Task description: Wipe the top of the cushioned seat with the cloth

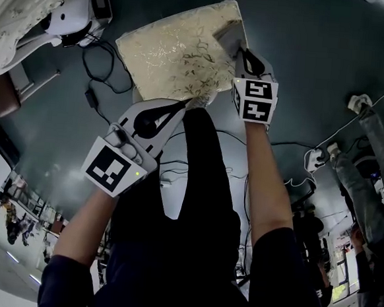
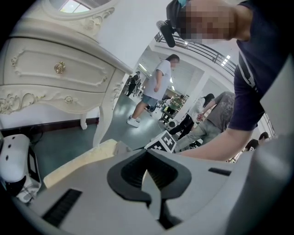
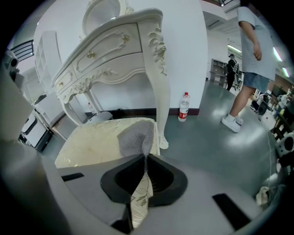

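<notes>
Seat lies ahead, its top stretching left from my right gripper, which is clamped on the cloth at the seat's right edge. Left gripper, jaws together and empty, is at the near edge.

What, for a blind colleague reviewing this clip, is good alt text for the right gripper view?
The right gripper has its fingers shut on a grey cloth lying on the cream cushioned seat. Behind stand an ornate white dresser, a water bottle on the floor and a person.
</notes>
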Action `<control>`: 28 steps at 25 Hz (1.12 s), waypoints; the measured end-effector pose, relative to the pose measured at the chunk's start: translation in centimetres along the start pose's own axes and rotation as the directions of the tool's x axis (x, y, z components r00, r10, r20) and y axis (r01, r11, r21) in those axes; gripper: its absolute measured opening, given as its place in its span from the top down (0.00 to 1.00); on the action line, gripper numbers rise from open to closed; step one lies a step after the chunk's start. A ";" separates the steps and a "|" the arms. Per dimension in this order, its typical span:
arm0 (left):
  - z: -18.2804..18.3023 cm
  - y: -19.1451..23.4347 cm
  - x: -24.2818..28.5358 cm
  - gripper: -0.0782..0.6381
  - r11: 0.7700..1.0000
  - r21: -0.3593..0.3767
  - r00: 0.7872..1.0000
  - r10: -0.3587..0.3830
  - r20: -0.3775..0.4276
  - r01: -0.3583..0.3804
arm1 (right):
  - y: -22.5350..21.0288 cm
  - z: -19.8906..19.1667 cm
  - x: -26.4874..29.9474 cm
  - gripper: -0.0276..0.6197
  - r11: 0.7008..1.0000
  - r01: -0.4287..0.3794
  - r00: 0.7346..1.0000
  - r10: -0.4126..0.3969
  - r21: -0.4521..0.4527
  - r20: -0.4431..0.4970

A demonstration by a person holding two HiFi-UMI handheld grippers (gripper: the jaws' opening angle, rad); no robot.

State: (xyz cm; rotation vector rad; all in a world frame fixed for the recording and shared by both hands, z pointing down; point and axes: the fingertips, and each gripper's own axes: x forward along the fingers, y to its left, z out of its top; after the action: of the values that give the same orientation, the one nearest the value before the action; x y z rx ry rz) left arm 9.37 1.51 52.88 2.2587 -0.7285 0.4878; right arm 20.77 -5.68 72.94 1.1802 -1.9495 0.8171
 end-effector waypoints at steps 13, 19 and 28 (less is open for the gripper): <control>-3.5 1.6 -8.2 0.88 1.000 -0.021 1.000 0.003 0.030 -0.003 | 9.6 0.0 -2.1 0.90 1.000 -0.024 0.999 0.024 -0.008 0.045; -6.3 3.3 -13.9 0.88 1.000 -0.013 1.000 0.003 0.029 -0.003 | 20.5 -2.0 -2.4 0.90 0.994 -0.106 0.994 0.106 -0.005 0.031; -8.1 4.8 -17.2 0.88 1.000 -0.009 1.000 0.017 0.017 -0.017 | 29.7 -6.8 -1.8 0.90 0.974 -0.226 0.972 0.224 -0.023 -0.068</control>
State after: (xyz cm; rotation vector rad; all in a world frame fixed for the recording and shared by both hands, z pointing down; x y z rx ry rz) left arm -7.95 10.69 51.79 2.2522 -0.7575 0.4728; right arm -4.00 11.96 70.60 0.9131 -2.0595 0.9263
